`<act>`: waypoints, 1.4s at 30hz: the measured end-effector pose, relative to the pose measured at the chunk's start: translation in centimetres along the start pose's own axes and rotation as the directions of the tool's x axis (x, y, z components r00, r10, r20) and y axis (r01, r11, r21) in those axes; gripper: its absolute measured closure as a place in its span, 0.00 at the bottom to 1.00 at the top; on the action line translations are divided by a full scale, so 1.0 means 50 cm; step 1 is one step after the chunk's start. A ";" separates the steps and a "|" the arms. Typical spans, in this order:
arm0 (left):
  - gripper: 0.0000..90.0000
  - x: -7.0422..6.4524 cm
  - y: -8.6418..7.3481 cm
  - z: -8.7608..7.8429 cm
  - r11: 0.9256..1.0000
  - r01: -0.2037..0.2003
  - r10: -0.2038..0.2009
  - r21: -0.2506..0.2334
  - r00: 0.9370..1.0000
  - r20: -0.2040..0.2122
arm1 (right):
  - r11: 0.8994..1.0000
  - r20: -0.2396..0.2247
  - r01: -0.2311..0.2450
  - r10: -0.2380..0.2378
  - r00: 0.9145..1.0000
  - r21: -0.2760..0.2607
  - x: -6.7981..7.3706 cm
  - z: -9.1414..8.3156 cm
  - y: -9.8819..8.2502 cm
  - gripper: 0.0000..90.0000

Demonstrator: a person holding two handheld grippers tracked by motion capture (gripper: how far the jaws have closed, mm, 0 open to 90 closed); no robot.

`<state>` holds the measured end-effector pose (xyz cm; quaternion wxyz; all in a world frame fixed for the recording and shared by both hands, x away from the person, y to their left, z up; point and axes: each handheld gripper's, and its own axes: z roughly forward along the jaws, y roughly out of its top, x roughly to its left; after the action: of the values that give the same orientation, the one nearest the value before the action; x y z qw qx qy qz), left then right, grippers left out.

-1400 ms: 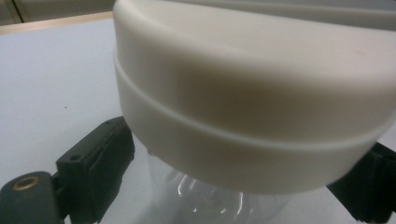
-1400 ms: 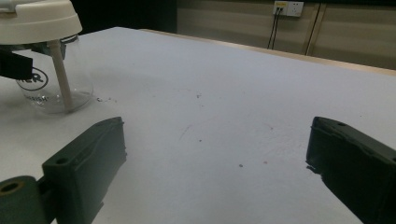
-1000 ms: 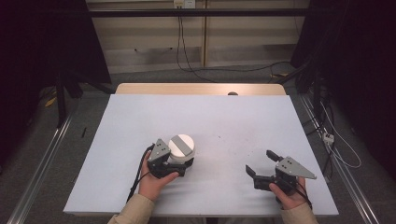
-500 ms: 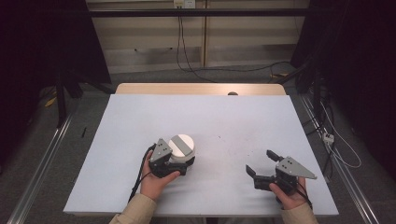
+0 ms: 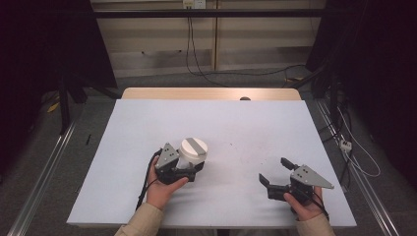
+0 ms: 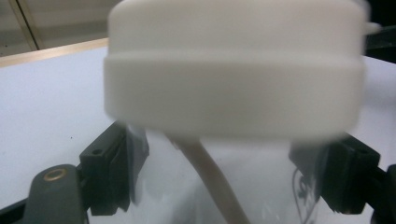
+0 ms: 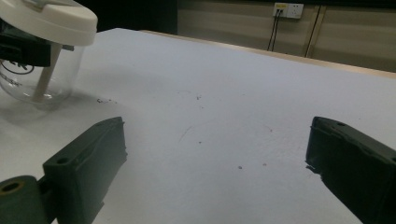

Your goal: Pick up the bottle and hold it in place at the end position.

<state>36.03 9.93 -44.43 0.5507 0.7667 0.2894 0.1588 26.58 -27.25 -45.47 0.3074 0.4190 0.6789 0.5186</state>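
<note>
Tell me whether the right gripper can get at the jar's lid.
Probably yes. The right gripper is open, with bare table between it and the jar. The left gripper clamps only the clear body, so the white lid is uncovered.

A clear jar (image 6: 224, 186) with a broad white lid (image 6: 233, 70) is seen very close, blurred at its edges. The jar's transparent wall is gripped from both sides by the left gripper (image 6: 219, 179); its two black jaws have just been closing and are pressed against the wall below the lid. A pale straw-like stem (image 6: 210, 177) is seen slanting inside the jar. A white table (image 6: 51, 107) is seen behind, edged by a wooden strip (image 6: 46, 51) at upper left.
</note>
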 end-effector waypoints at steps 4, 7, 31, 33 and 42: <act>0.21 -0.001 0.007 0.006 0.999 0.005 -0.005 -0.032 1.000 0.008 | 1.000 0.002 0.000 0.000 1.000 -0.001 0.000 0.000 0.000 0.05; 0.21 -0.002 0.012 0.006 0.998 0.013 -0.013 -0.059 1.000 0.006 | 1.000 0.003 0.002 -0.002 1.000 -0.005 -0.001 -0.001 0.001 0.05; 0.21 0.008 0.034 0.039 0.994 0.021 -0.021 -0.105 1.000 0.002 | 1.000 0.002 0.001 -0.001 1.000 -0.007 -0.001 -0.002 0.002 0.05; 0.21 0.009 0.035 0.042 0.994 0.022 -0.022 -0.106 1.000 0.001 | 1.000 0.003 0.002 -0.002 1.000 -0.008 -0.002 -0.002 0.001 0.05; 0.21 0.017 0.046 0.056 0.994 0.019 -0.020 -0.108 1.000 -0.006 | 1.000 0.001 0.001 -0.001 1.000 -0.010 -0.002 -0.002 0.002 0.05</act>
<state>38.89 7.80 -43.29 0.5919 0.7323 0.2897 0.1718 26.55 -27.37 -45.36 0.3101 0.4177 0.6762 0.5216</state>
